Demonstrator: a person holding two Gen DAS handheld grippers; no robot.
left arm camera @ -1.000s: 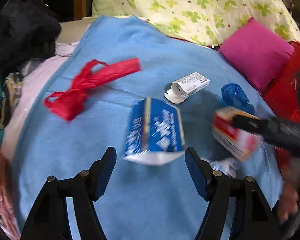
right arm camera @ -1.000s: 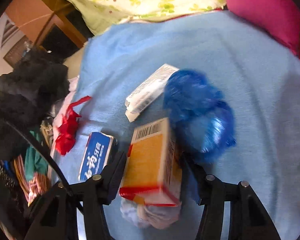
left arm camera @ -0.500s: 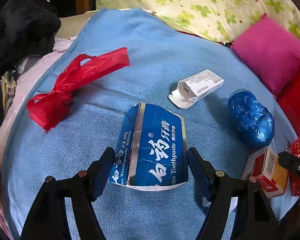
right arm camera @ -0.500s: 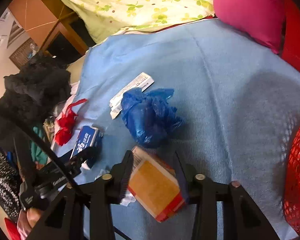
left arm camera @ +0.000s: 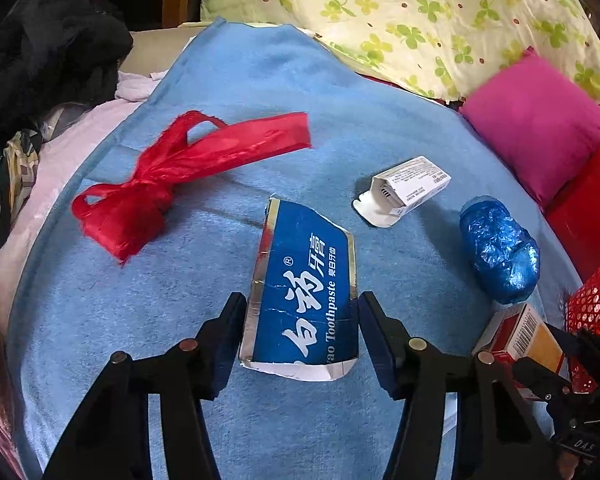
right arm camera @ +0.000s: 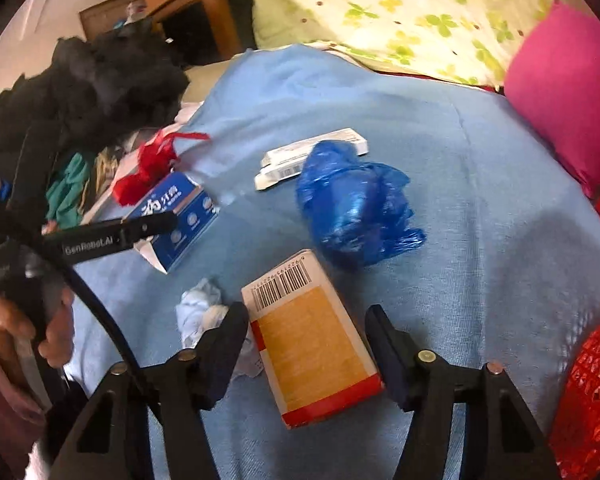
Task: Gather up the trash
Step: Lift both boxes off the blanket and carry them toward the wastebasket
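Observation:
A blue toothpaste box (left arm camera: pixel 304 292) lies on the blue blanket, its near end between the fingers of my left gripper (left arm camera: pixel 300 328), which touch its two sides. It also shows in the right wrist view (right arm camera: pixel 176 220). My right gripper (right arm camera: pixel 306 340) is open around an orange-and-red carton (right arm camera: pixel 308 340) that lies on the blanket, with a gap at the right finger. Other trash lies about: a red ribbon (left arm camera: pixel 172 176), a white box (left arm camera: pixel 408 184), a crumpled blue bag (left arm camera: pixel 500 248) and a white tissue wad (right arm camera: pixel 202 312).
A red mesh basket (right arm camera: pixel 592 396) stands at the right edge of the blanket (left arm camera: pixel 228 80). A pink cushion (left arm camera: pixel 536 128) and a clover-print quilt (left arm camera: pixel 420 12) lie at the back. Dark clothes (left arm camera: pixel 48 52) are piled at the left.
The right gripper swung right and down with the carton, then opened; the carton now rests on the blanket. The left gripper closed in around the toothpaste box.

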